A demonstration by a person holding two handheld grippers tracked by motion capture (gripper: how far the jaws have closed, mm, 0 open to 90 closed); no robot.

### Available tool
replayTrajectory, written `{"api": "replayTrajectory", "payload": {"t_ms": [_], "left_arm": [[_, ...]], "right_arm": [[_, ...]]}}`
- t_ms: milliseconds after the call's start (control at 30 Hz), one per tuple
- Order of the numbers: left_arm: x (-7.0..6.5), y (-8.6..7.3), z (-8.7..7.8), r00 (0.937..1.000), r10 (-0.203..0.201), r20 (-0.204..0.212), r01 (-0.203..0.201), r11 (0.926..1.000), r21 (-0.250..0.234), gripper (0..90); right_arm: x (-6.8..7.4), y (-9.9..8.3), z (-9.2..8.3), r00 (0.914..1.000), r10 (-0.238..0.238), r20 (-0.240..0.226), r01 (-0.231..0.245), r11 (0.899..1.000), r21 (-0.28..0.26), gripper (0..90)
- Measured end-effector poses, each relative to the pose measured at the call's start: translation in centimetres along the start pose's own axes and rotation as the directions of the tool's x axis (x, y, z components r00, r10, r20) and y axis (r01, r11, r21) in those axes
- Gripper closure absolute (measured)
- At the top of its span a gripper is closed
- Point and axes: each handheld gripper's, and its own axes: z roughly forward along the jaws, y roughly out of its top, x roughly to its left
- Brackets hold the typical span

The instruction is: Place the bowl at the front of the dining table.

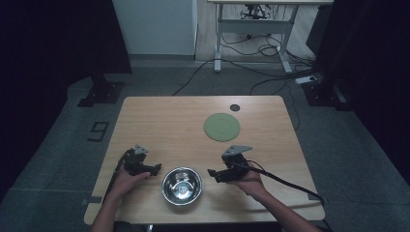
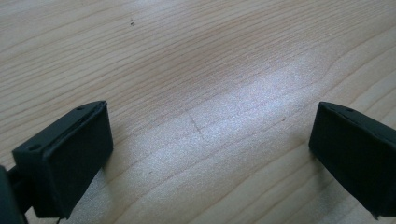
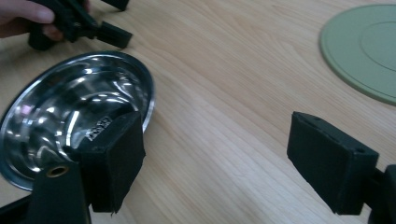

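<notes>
Jaws standing wide apart on both left gripper (image 1: pixel 155 169) and right gripper (image 1: pixel 211 172), gripping nothing. Steel bowl (image 1: pixel 182 185) sitting near desk's front edge, between them. Risk: right jaw clipping rim, sliding bowl off front edge.

Lab or test room, dim, grey carpet floor (image 1: pixel 58 145), black stands (image 1: pixel 99 92) either side of a lone wooden worktop (image 1: pixel 164 121), loose cables (image 1: pixel 251 72) and a power strip (image 1: pixel 308 79) on the floor, a desk frame (image 1: pixel 254 29) behind
</notes>
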Motion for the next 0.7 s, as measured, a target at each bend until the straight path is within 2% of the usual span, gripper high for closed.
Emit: {"api": "replayTrajectory", "payload": {"t_ms": [67, 133, 233, 333, 700], "left_arm": [[0.0, 0.0, 0.0, 1.0, 0.0, 0.0, 0.0, 1.0, 0.0, 0.0], [0.0, 0.0, 0.0, 1.0, 0.0, 0.0, 0.0, 1.0, -0.001, 0.0], [0.0, 0.0, 0.0, 1.0, 0.0, 0.0, 0.0, 1.0, 0.0, 0.0], [0.0, 0.0, 0.0, 1.0, 0.0, 0.0, 0.0, 1.0, 0.0, 0.0], [0.0, 0.0, 0.0, 1.0, 0.0, 0.0, 0.0, 1.0, 0.0, 0.0]], "right_arm": [[0.2, 0.2, 0.1, 0.9999, 0.01, -0.014, -0.01, 1.0, -0.004, 19.3], [0.5, 0.3, 0.3, 0.9999, -0.012, 0.0, 0.012, 1.0, 0.005, 19.2], [1.0, 0.6, 0.5, 0.9997, -0.02, -0.015, 0.02, 1.0, 0.006, 19.5], [1.1, 0.7, 0.9, 0.9994, 0.003, -0.034, -0.003, 1.0, -0.001, 19.7], [1.1, 0.3, 1.9, 0.9995, 0.01, -0.032, -0.009, 1.0, 0.029, 20.1]]}}
